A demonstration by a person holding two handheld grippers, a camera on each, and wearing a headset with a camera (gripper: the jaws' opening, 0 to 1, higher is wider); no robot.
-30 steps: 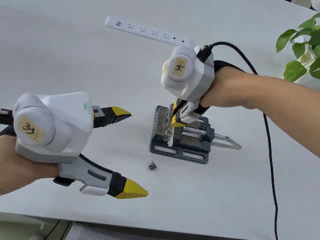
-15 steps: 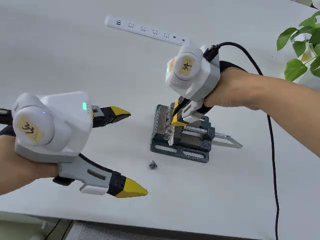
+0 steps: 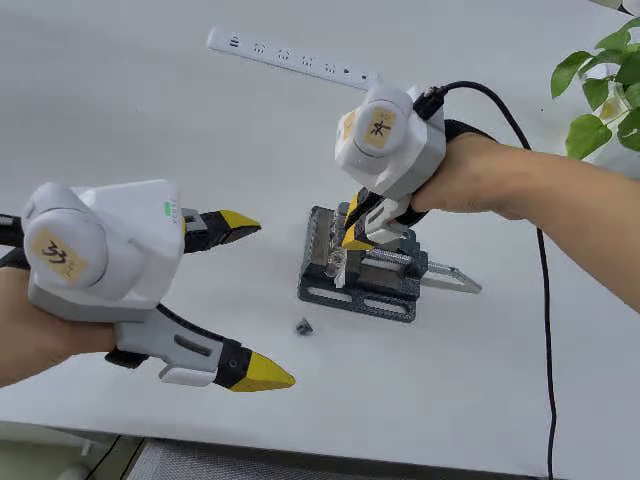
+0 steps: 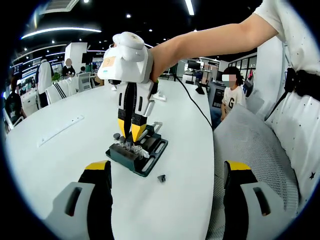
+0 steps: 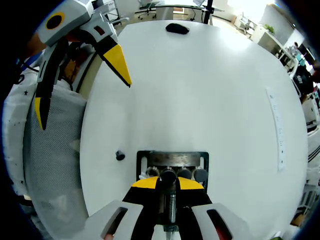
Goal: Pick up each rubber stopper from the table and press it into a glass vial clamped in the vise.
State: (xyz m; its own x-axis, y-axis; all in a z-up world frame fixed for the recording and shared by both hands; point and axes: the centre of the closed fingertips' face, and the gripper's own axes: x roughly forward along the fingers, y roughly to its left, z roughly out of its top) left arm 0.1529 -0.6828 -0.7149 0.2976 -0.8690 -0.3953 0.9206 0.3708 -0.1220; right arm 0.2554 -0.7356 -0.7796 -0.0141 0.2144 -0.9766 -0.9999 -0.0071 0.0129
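Toward the table's front edge, a loose rubber stopper lies beside the vise. The left gripper hovers wide open, likely to take it. The right gripper points down over the clamped vials, jaws narrowed; whether it grips anything, I cannot tell.

The sticker on the left hand-held gripper seems to read "33".

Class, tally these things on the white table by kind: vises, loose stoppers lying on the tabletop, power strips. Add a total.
Vise: 1
Loose stopper: 1
Power strip: 1
Total: 3
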